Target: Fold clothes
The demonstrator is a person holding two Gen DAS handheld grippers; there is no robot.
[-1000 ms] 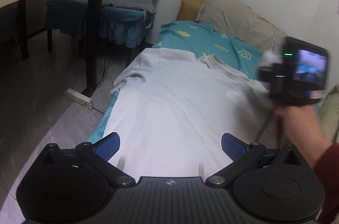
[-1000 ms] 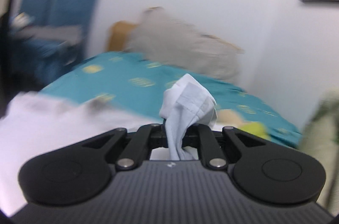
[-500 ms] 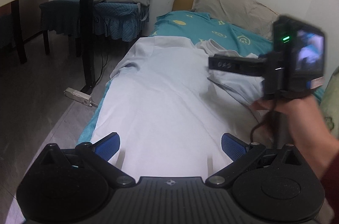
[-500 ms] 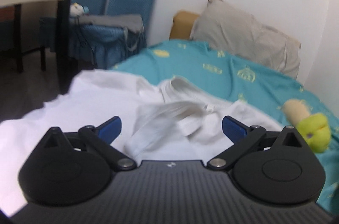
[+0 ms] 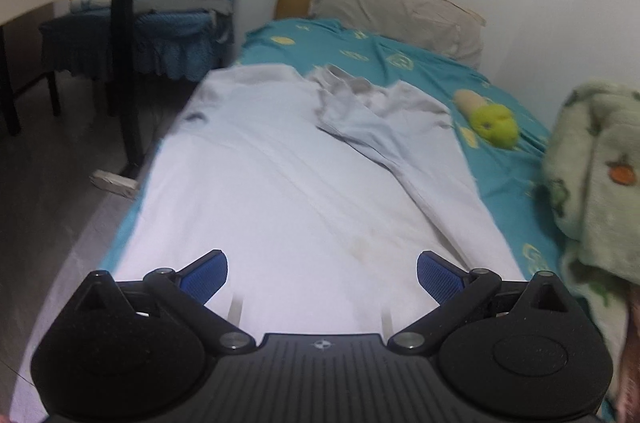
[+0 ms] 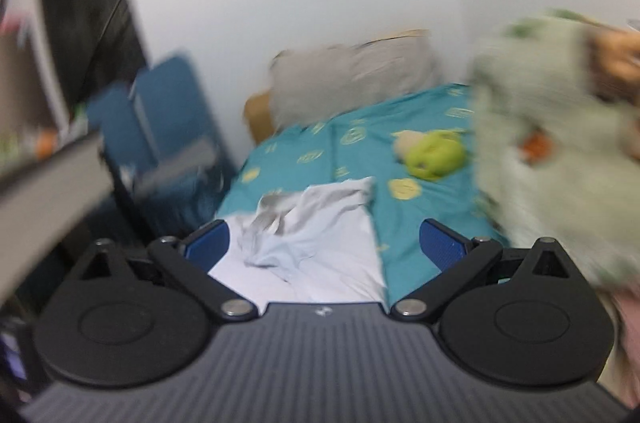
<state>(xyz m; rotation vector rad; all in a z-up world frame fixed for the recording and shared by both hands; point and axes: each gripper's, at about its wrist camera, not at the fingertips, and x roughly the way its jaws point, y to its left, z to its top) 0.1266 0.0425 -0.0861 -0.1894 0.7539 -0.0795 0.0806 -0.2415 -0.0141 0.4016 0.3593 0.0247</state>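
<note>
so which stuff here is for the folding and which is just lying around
For the job:
white shirt
left gripper, open
right gripper, open

Lying about:
green toy
grey pillow
fleece blanket
blue chair

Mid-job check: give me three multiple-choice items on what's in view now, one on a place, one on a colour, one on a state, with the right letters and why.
1. Where does the green plush toy lie?
A. on the chair
B. on the teal bedsheet, right of the white T-shirt
C. on the pillow

2. What colour are the pads of the left gripper?
A. blue
B. red
C. yellow

3. How do the jaws of the right gripper stand?
A. shut on a sleeve
B. shut on nothing
C. open, holding nothing

Answers: 1 B, the toy rests on bare sheet beside the shirt's right edge. 2 A, both pads show blue. 3 C, its fingers are wide apart with the shirt lying free beyond them.
</note>
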